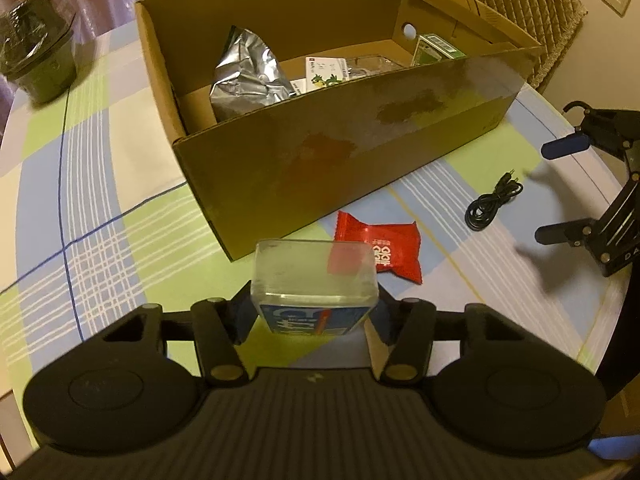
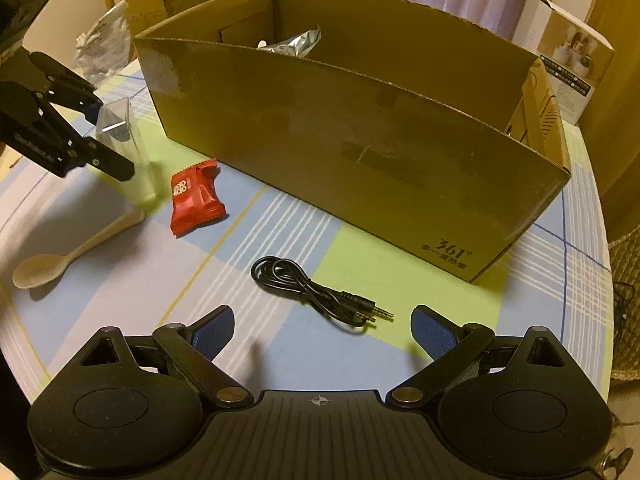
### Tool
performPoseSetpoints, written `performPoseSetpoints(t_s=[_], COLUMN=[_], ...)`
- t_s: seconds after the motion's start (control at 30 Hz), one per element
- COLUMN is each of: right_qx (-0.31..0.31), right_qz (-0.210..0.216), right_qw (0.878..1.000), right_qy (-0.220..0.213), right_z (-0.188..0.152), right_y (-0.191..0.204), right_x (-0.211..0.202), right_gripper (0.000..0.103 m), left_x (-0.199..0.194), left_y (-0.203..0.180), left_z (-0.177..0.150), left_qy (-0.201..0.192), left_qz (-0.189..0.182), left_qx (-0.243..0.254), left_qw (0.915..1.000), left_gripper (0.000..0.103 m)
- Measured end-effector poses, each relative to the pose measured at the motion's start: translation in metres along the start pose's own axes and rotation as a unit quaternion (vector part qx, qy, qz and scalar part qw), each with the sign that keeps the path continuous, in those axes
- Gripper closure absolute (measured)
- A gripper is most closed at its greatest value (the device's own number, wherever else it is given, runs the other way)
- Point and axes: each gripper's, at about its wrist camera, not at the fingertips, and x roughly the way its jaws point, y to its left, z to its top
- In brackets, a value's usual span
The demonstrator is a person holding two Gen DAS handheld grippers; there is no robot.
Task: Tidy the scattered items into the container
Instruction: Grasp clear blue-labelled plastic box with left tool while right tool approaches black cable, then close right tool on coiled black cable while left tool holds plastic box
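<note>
My left gripper (image 1: 314,312) is shut on a clear plastic box (image 1: 314,274) with a blue label, held just in front of the open cardboard box (image 1: 320,160). The same clear box (image 2: 120,136) shows between the left gripper's fingers (image 2: 108,164) in the right wrist view. My right gripper (image 2: 322,330) is open and empty, just short of a coiled black audio cable (image 2: 304,286) on the tablecloth. A red snack packet (image 2: 194,198) lies by the cardboard box (image 2: 360,152). A pale spoon (image 2: 68,258) lies at the left. The right gripper (image 1: 560,188) shows open in the left wrist view.
The cardboard box holds a silver foil bag (image 1: 248,72), a card and a green packet (image 1: 436,50). A dark pot (image 1: 38,60) stands at the table's far left. The red packet (image 1: 380,246) and cable (image 1: 492,202) lie between the grippers. A white carton (image 2: 572,60) stands far right.
</note>
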Motion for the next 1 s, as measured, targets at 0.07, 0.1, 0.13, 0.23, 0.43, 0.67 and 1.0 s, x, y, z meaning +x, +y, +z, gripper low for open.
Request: performPoseSetpoints(t_s=[0.07, 0.1, 0.13, 0.23, 0.43, 0.67, 1.0], right_qx=[-0.009, -0.015, -0.023, -0.053, -0.121, -0.197, -0.131], right_qz=[-0.001, -0.001, -0.001, -0.002, 0.015, 0.031, 0.059], right_qw=[1.0, 1.0, 1.0, 0.999, 0.992, 0.979, 0.988], right_qy=[0.001, 0.002, 0.002, 0.006, 0.025, 0.03, 0.053], right_z=[0.001, 0.001, 0.002, 0.002, 0.007, 0.013, 0.018], right_y=[0.0, 0.0, 0.0, 0.001, 0.001, 0.012, 0.012], right_x=[0.002, 0.003, 0.004, 0.009, 0.024, 0.037, 0.039], right_gripper=[0.003, 0.003, 0.003, 0.003, 0.039, 0.042, 0.086], left_x=[-0.003, -0.004, -0.006, -0.011, -0.014, -0.013, -0.012], left_y=[0.0, 0.0, -0.001, -0.004, -0.008, -0.009, -0.011], left_z=[-0.001, -0.002, -0.002, -0.005, -0.012, -0.018, -0.021], left_qy=[0.002, 0.003, 0.003, 0.0, -0.001, -0.002, 0.0], left_qz=[-0.002, -0.004, -0.005, -0.009, -0.015, -0.012, -0.015], left_qx=[-0.004, -0.005, -0.006, -0.005, -0.01, -0.014, -0.017], left_qw=[1.0, 1.0, 1.0, 0.9999, 0.9998, 0.9998, 0.9997], left_gripper=[0.051, 0.051, 0.051, 0.051, 0.051, 0.051, 0.051])
